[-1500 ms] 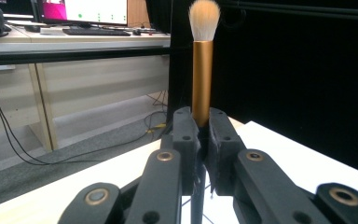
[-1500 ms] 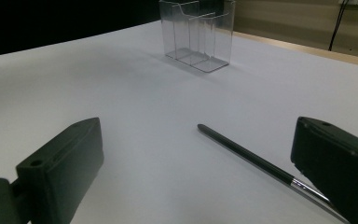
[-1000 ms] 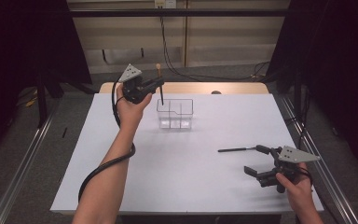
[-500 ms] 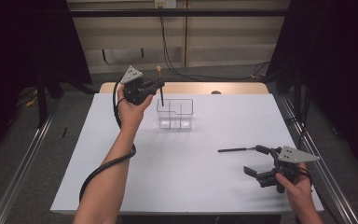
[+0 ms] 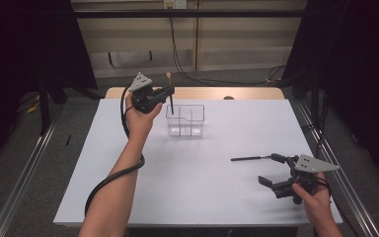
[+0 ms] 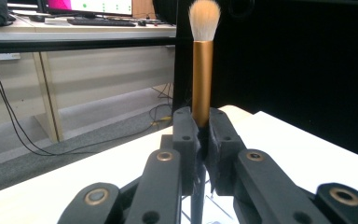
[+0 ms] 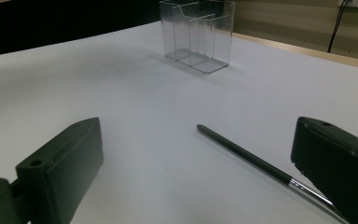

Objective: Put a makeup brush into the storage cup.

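- Left gripper (image 5: 170, 94), high view: I've got it raised beside the clear organizer (image 5: 185, 120), clamped on a makeup brush (image 5: 169, 89); right gripper (image 5: 272, 170) rests wide open by a dark brush (image 5: 249, 158) on the table (image 5: 187, 187).
- Left gripper view: pads squeeze the gold stem, bristles up.
- Right gripper view: jaws gape, brush handle between them, untouched.

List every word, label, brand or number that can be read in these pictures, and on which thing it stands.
No text can be read.
Monitor behind the desk in the left gripper view: bright coloured marks on the screen, too small and blurred to read.
Brush, clear organizer, thin stick and table: no print visible.
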A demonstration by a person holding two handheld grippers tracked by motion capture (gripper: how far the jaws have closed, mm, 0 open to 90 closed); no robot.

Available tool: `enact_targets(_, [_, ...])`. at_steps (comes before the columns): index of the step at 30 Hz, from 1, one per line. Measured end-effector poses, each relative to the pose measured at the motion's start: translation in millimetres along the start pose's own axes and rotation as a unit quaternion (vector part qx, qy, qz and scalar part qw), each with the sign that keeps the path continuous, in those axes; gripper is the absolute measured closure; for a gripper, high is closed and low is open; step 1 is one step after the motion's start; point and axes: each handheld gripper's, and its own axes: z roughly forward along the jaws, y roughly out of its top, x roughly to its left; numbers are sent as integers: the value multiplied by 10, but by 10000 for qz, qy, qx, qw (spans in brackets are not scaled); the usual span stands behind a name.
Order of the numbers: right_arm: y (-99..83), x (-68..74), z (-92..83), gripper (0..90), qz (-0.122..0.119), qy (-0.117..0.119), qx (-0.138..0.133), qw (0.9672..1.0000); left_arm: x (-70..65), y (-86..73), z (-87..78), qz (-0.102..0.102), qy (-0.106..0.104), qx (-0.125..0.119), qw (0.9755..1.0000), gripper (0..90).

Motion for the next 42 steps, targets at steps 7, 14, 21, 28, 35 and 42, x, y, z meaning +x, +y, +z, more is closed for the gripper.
enact_targets(7, [1, -2, 0, 18, -1, -16, -12, 10000, 1, -39, -3, -27, 5, 6, 10000, 834])
enact_targets(14, [2, 2, 0, 18, -11, -2, -2, 10000, 18, -66, -15, -73, 24, -3, 10000, 834])
enact_targets(21, [1, 6, 6, 18, -31, 14, -5, 10000, 21, -104, -17, -57, 45, 36, 10000, 834])
enact_targets(28, [1, 6, 6, 18, -33, 26, -6, 10000, 24, -151, -7, -65, 53, 59, 9999, 834])
enact_targets(35, [3, 7, 6, 18, -40, 29, -1, 10000, 20, -183, -2, -81, 62, 76, 9999, 834])
enact_targets(42, [4, 11, 4, 18, -47, 31, -1, 10000, 13, -213, 1, -65, 52, 103, 9999, 833])
